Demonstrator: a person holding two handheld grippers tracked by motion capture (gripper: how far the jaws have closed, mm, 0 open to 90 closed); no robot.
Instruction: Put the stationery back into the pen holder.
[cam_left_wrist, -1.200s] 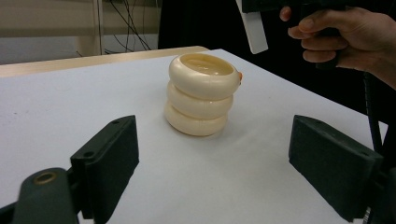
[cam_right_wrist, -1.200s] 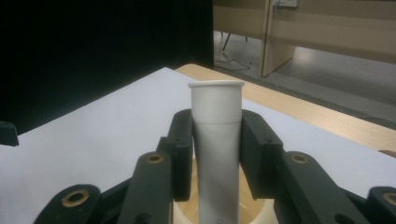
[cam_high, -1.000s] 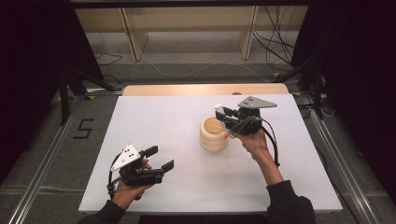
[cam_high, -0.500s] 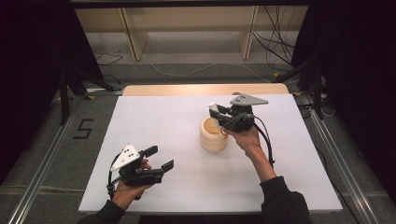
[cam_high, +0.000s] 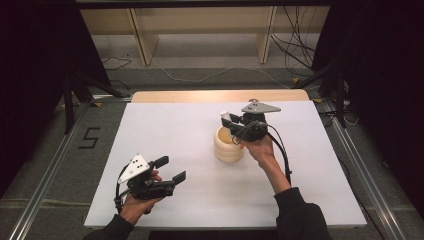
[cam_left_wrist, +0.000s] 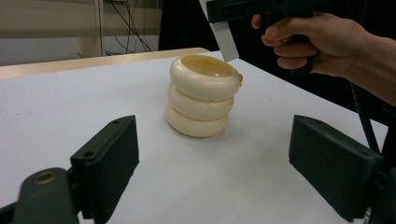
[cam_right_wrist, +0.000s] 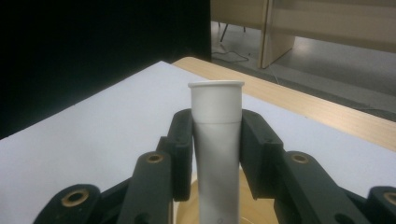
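Right tongs (cam_right_wrist: 217, 140) clenched on white tube (cam_right_wrist: 215, 121), held above cream ringed holder (cam_high: 229, 145) on white worktop (cam_high: 180, 135). Left tongs (cam_high: 172, 169) released, resting near front edge.

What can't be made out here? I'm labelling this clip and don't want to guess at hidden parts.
- Lower end of the white tube: cut off by the bottom edge in the right gripper view, and hidden behind the right gripper in the high view.
- Inside of the cream ringed holder: its rim hides the bottom in the left gripper view.
- Small orange spot at the holder's rim: too small to identify.
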